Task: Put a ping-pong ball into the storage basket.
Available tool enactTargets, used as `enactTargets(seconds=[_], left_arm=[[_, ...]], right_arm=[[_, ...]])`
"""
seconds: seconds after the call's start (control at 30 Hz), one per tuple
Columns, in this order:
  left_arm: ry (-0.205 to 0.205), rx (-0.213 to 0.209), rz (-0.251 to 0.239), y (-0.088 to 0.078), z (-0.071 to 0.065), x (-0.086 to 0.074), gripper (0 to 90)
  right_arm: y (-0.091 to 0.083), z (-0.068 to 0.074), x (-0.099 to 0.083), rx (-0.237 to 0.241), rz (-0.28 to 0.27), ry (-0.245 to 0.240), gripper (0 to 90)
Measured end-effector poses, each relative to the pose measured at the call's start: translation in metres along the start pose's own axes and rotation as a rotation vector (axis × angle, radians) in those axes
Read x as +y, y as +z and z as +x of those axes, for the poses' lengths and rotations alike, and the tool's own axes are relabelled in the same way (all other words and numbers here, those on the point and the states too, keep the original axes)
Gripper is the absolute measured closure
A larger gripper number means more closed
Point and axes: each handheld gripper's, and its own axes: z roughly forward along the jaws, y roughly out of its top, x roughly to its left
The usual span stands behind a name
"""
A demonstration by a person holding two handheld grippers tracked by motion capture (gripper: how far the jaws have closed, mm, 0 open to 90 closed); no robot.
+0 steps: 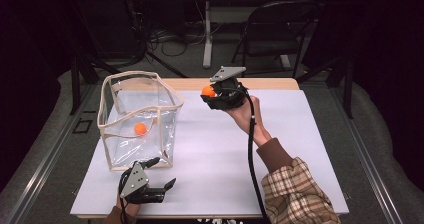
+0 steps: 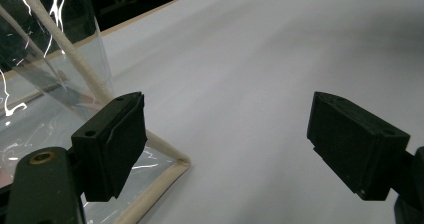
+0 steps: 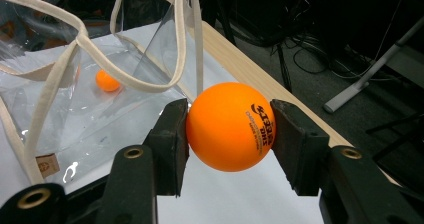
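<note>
The right gripper (image 3: 230,129) was clamped on an orange ball (image 3: 230,126), the ball pinched between its two pads and held above the table (image 1: 280,134). Beyond those fingertips stood the clear bag (image 1: 137,119), with a second ball (image 1: 140,129) lying inside it. The left gripper (image 1: 159,173) rested low near the bag's corner, its jaws spread wide with nothing between them.
</note>
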Motion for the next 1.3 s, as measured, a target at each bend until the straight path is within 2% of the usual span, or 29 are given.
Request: enactTargets(seconds=[0.47, 1.3], left_arm=[[-0.002, -0.001, -0.001, 0.0, 0.0, 0.0, 15.9], [-0.005, 0.0, 0.001, 0.001, 0.0, 0.0, 15.9]], right_arm=[[0.004, 0.005, 0.008, 0.006, -0.003, -0.015, 51.0], [0.012, 0.009, 0.023, 0.021, -0.04, -0.017, 51.0]])
